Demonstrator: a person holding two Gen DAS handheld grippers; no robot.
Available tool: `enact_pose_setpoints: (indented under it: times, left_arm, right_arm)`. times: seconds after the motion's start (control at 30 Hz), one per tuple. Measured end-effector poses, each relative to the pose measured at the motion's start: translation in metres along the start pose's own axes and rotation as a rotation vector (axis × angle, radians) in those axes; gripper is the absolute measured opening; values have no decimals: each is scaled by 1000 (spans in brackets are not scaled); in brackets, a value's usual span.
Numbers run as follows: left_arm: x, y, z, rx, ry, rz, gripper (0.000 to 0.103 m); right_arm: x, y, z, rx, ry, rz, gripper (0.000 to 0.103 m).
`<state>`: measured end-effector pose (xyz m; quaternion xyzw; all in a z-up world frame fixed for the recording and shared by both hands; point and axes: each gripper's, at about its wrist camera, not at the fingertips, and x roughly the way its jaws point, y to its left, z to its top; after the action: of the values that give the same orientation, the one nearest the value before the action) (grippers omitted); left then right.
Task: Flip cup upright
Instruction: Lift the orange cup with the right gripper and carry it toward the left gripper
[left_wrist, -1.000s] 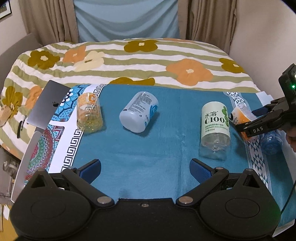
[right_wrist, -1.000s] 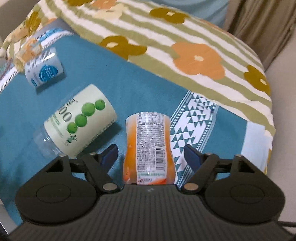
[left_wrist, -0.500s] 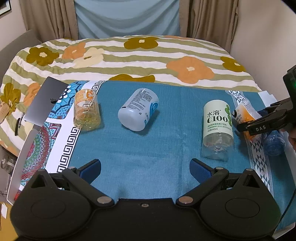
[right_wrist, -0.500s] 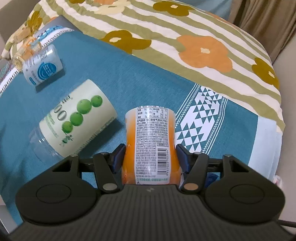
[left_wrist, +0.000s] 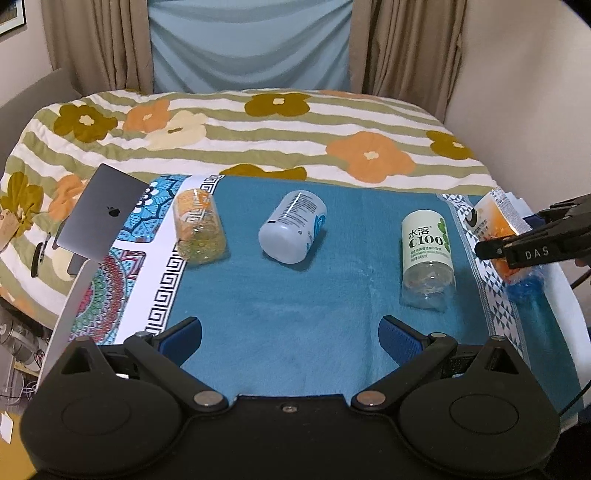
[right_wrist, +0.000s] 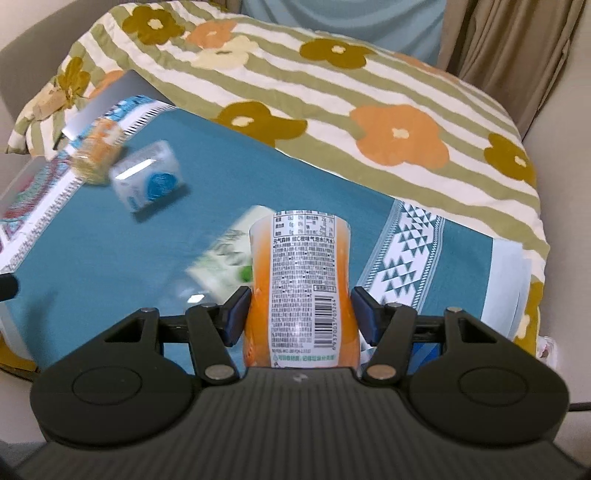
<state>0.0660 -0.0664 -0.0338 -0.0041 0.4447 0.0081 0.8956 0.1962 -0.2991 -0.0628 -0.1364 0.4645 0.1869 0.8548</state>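
My right gripper (right_wrist: 299, 314) is shut on an orange-labelled cup (right_wrist: 300, 291), its blue pads against both sides. In the left wrist view the same cup (left_wrist: 493, 218) is tilted and lifted at the right edge of the blue cloth, held by the right gripper (left_wrist: 517, 247). My left gripper (left_wrist: 290, 338) is open and empty, hovering over the near part of the blue cloth (left_wrist: 280, 295). Three more cups lie on their sides: a yellow-orange one (left_wrist: 197, 232), a white-blue one (left_wrist: 293, 232) and a green-labelled C100 one (left_wrist: 426, 254).
A grey laptop (left_wrist: 101, 212) lies at the cloth's left edge. A flowered striped blanket (left_wrist: 258, 136) covers the bed behind. A wall stands to the right. A patterned mat (left_wrist: 110, 288) borders the cloth on the left.
The right gripper closed on the orange cup, then lifted and tilted it up off the cloth. The left gripper stayed open and pulled back slightly.
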Motion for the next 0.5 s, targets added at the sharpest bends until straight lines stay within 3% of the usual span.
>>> enact_pose_setpoints:
  times: [0.23, 0.5]
  left_arm:
    - [-16, 31, -14, 8, 2, -23, 103]
    - [-16, 68, -28, 2, 27, -49, 103]
  right_arm:
    - [-30, 58, -11, 50, 1, 22, 74]
    - [-16, 124, -22, 151, 42, 23, 74]
